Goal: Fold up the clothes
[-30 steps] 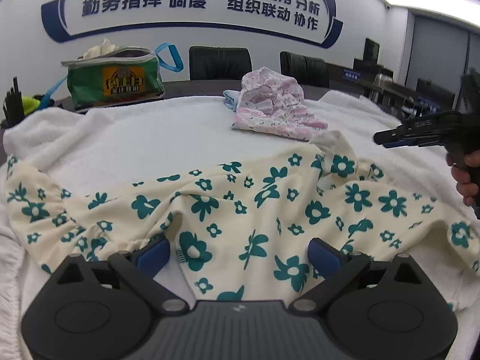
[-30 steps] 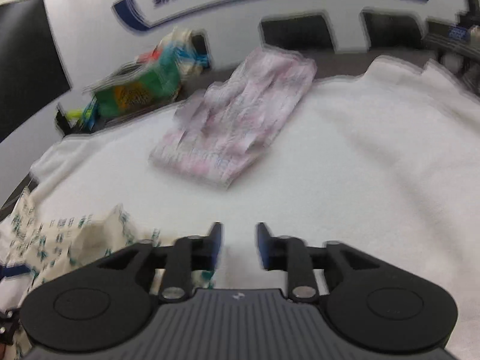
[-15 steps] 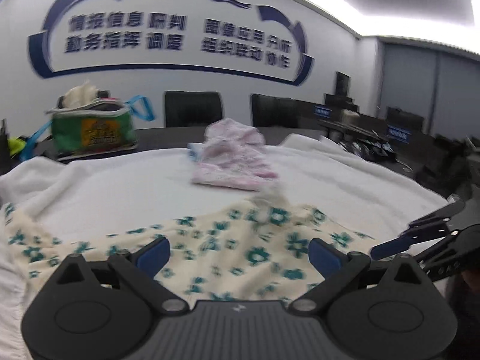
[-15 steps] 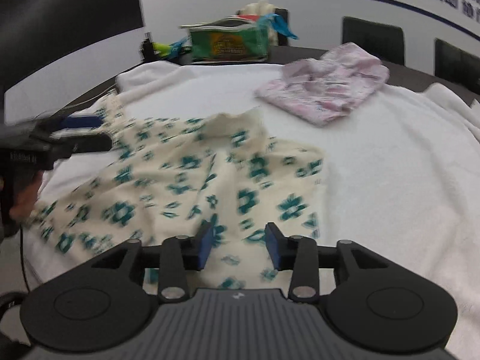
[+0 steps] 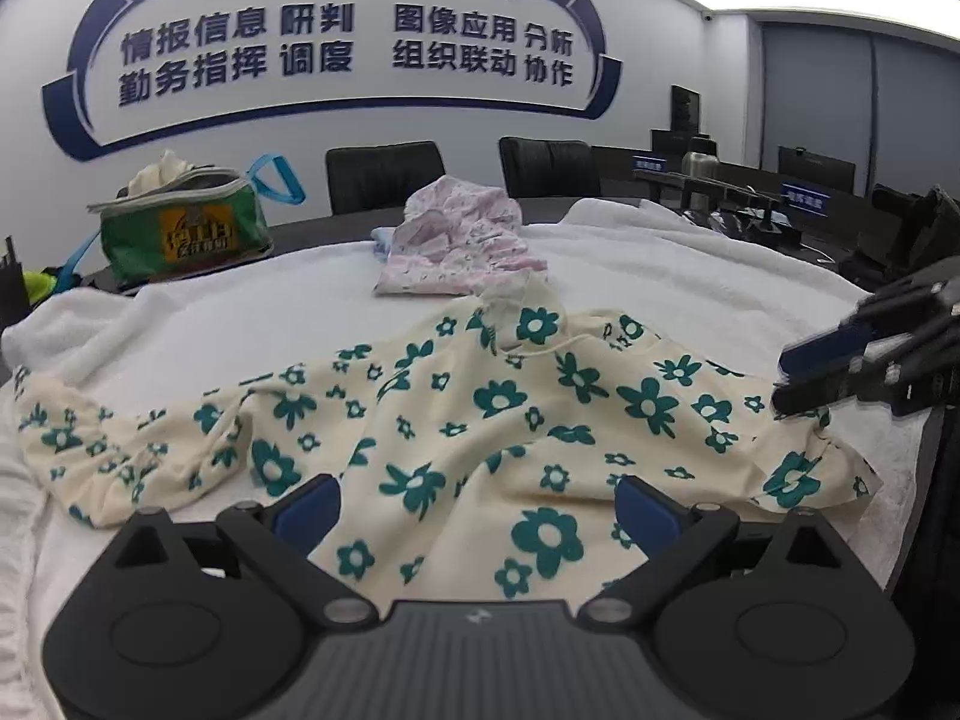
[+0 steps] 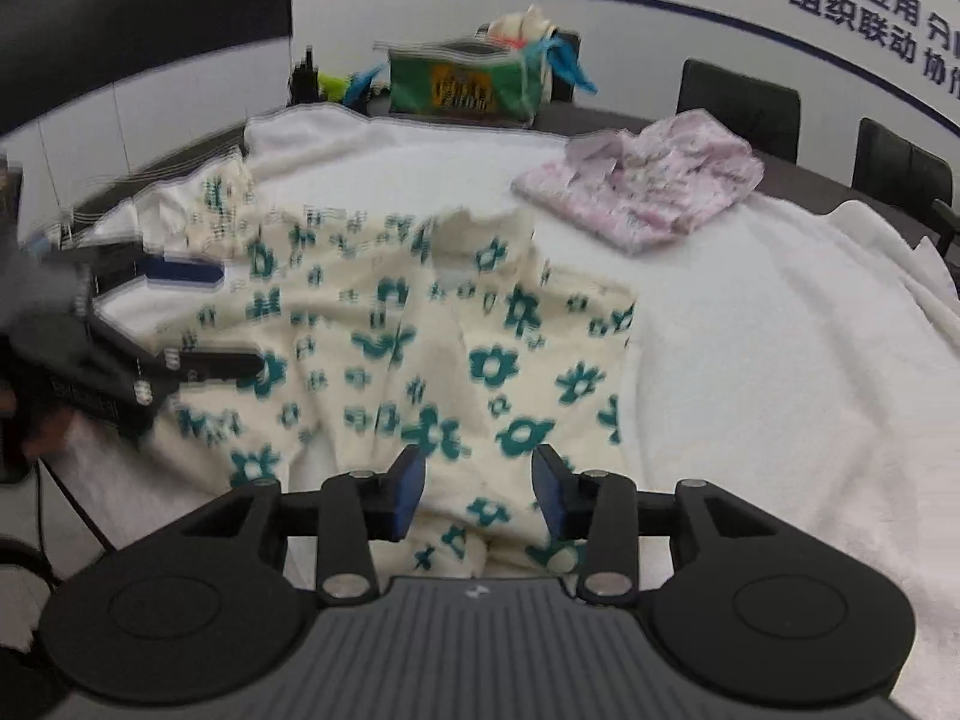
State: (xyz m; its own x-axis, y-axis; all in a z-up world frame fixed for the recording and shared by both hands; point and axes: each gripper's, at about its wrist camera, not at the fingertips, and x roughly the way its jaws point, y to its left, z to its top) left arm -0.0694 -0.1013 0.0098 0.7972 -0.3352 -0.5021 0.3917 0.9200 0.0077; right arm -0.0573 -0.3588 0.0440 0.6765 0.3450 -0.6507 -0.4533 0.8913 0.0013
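A cream garment with teal flowers (image 5: 492, 420) lies crumpled and spread across the white towel (image 5: 240, 312) on the table. My left gripper (image 5: 477, 507) is open, with its blue pads over the garment's near edge and nothing between them. The right gripper (image 5: 786, 378) comes in from the right edge, just above the garment's right end. In the right wrist view, which is blurred, my right gripper (image 6: 479, 489) is open over the garment (image 6: 420, 348) at its near hem. The left gripper (image 6: 234, 318) shows there at the left, open.
A folded pink printed garment (image 5: 462, 240) (image 6: 648, 192) lies farther back on the towel (image 6: 780, 360). A green bag (image 5: 180, 234) (image 6: 462, 84) stands at the far left of the table. Black chairs (image 5: 384, 174) line the far side, with desks and monitors at the right.
The right gripper swung from facing the pink garment to over the flowered garment's right end, and its jaws widened. The left gripper rose, then came back low over the near edge, still open.
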